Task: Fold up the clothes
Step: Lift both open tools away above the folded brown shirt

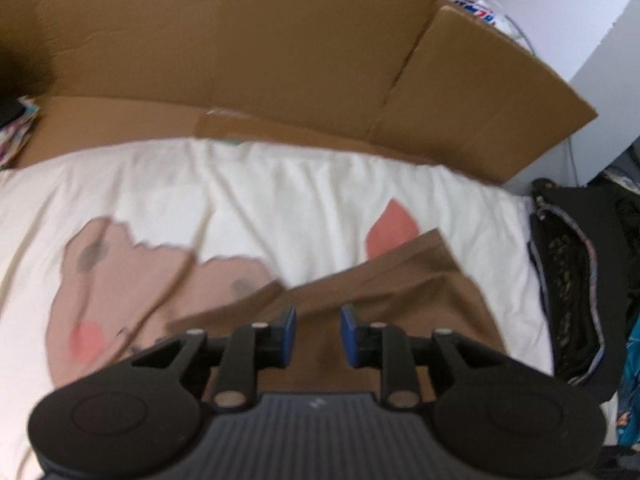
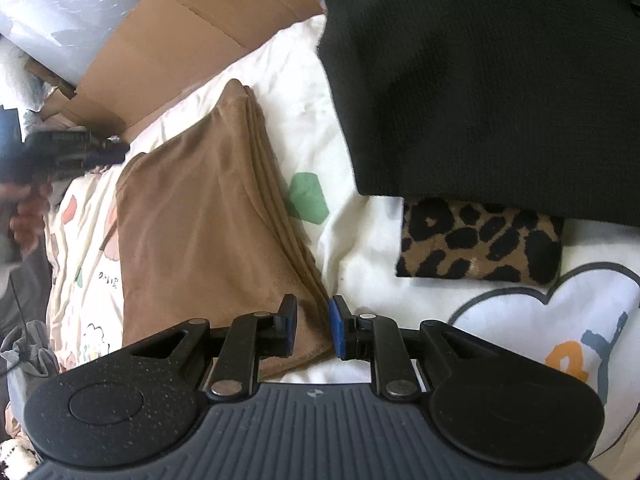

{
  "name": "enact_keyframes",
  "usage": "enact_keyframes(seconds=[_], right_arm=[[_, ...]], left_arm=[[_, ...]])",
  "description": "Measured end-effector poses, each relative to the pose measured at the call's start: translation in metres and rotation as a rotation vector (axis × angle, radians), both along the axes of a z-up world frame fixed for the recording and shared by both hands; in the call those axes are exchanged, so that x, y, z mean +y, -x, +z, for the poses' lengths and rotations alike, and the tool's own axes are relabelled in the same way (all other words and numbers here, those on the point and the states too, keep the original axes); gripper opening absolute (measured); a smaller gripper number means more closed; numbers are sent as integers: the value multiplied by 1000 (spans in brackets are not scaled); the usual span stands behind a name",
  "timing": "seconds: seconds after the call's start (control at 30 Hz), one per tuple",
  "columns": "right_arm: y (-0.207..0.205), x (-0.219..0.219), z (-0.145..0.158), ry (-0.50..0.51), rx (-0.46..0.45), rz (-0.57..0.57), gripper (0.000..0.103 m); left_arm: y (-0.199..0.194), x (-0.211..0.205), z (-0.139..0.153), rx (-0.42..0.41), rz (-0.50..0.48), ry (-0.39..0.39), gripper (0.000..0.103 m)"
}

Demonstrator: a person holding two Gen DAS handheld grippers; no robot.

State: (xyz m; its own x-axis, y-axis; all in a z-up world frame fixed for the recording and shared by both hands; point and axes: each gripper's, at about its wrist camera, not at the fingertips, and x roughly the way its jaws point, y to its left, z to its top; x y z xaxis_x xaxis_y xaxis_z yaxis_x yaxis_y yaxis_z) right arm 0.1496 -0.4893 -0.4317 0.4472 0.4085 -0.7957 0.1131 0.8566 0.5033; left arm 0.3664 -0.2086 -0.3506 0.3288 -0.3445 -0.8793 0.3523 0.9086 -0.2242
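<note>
In the right wrist view, at the far left, a person's hand (image 2: 24, 200) is holding the left gripper (image 2: 108, 152), blurred and small, above the white printed bedsheet (image 2: 352, 240); its opening cannot be made out there. Behind it a flattened brown cardboard sheet (image 2: 168, 32) is leaning at the far edge of the bed. Moving right, the folded tan-brown soft garment (image 2: 200, 220) is lying flat on the bedsheet, its stacked layered edges showing along its right side. The right gripper (image 2: 313, 330) is hovering over the garment's near right corner with its blue pads standing narrowly apart; the corner is lying below the gap and neither pad is visibly pressing on it. Further right, a green patch (image 2: 308, 196) is showing on the sheet print, then a folded leopard-print cloth (image 2: 480, 244) is sitting partly under a large black knitted garment (image 2: 480, 80).

In the left wrist view, the bedsheet (image 1: 280, 200) is spreading left to right with a pink cartoon print (image 1: 132, 280) at the left. The left gripper (image 1: 318, 334) is hanging over the tan-brown garment (image 1: 420, 292), its blue pads parted by a narrow gap with nothing pinched between them. The cardboard sheet (image 1: 240, 48) is standing behind, and dark clothes (image 1: 572, 280) are lying at the right edge.
</note>
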Motion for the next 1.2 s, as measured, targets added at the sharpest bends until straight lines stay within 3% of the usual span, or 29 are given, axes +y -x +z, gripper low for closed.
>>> enact_keyframes(seconds=[0.37,0.47,0.6,0.7,0.9,1.2], right_arm=[[-7,25,-2,81,3,61,28],[-7,20,-5,95,21,54,28],[-7,18,1,84,11,46,28],[-8,19,9,71,-14,53,28],[-22,30,18,76,-75,86,28],[-57,40,18,116,-120,128,28]], left_arm=[[-16,15,-38,13,92,-28,27],[-24,13,-46,-12,80,-52,32],[-22,19,-38,-20,74,-33,33],[-13,24,-23,-46,53,-35,45],[7,41,-5,-66,55,-37,45],[26,73,-21,-27,117,-32,45]])
